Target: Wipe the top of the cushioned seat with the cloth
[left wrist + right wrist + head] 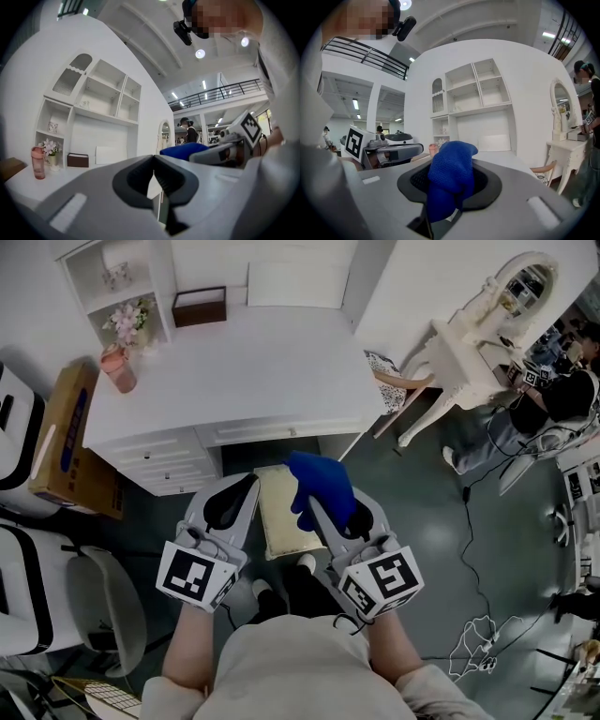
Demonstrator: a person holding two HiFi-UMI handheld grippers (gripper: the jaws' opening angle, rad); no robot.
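Note:
The cushioned seat (281, 514) is a cream pad tucked under the front of the white desk (234, 371), seen from above between my two grippers. A bunched blue cloth (320, 486) (451, 172) sticks up out of my right gripper (325, 509) (449, 188), which is shut on it, above the seat's right edge. My left gripper (247, 486) (153, 162) is above the seat's left edge, its jaws shut with nothing between them. In the left gripper view the cloth (183, 150) shows to the right.
On the desk stand a pink vase with flowers (120, 367) and a brown box (199, 306). A cardboard box (61, 437) and white chairs (19, 540) are at the left. A white vanity (473, 348), another person (562, 399) and floor cables (469, 521) are at the right.

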